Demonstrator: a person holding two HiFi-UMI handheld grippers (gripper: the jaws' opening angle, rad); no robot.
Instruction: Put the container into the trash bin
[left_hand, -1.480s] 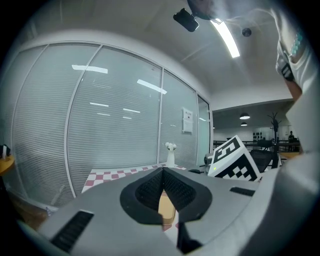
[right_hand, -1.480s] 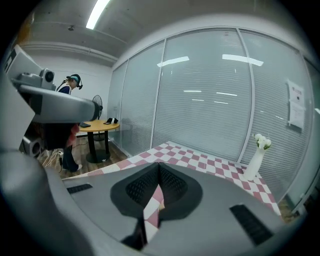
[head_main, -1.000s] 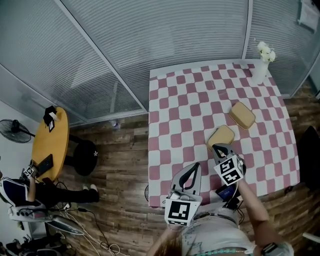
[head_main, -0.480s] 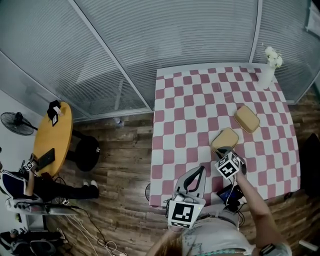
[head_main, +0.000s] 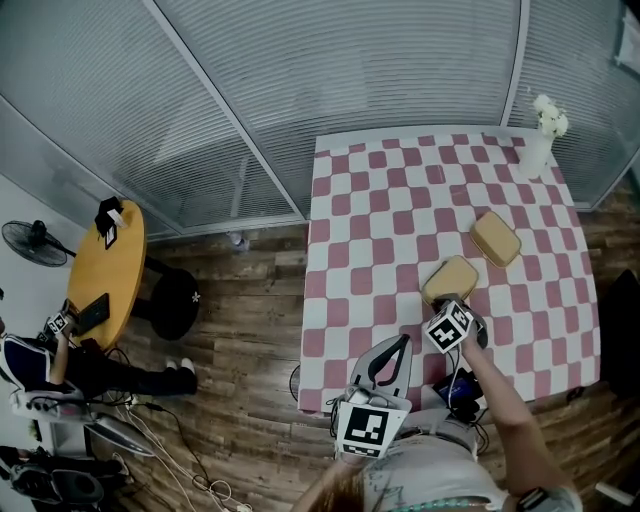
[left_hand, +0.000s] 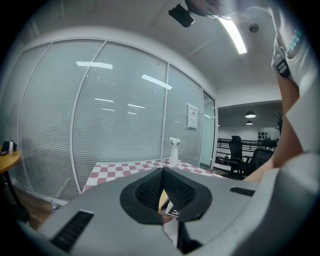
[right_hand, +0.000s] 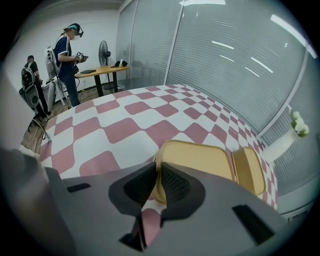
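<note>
Your right gripper (right_hand: 157, 167) points steeply down at the nearer tan container (head_main: 450, 277), the one closest to your side of the table. Its jaws are opening. The gap between them is narrow and the container's near rim shows in it, but the pads do not appear to press on the rim. That container sits flat on the pink-and-white checked tablecloth (head_main: 370, 220), its lid on, toward the right half of the table.

A second tan container (head_main: 496, 238) of the same kind lies just beyond the first and to its right. The two are close, with a slim gap between them. At the far right corner of the table a white vase (head_main: 540, 150) stands upright with white flowers in it.

Your left gripper (left_hand: 163, 170) hangs over the near edge of the table, pointing roughly level across it. Its jaws are closed tip to tip and hold nothing. Through the opening behind the tips you can make out a bit of the right gripper's marker cube.

To the left of the table, across the wood-plank floor (head_main: 240, 340), stands a round yellow table (head_main: 105, 285) with a few small dark devices on it. A black stool (head_main: 172, 305) is just beside it, and a standing fan (head_main: 25, 243) stands farther left. In the right gripper view a person (right_hand: 67, 55) with headgear stands by that yellow table. Glass walls with closed blinds (head_main: 300, 90) run behind the checked table.
</note>
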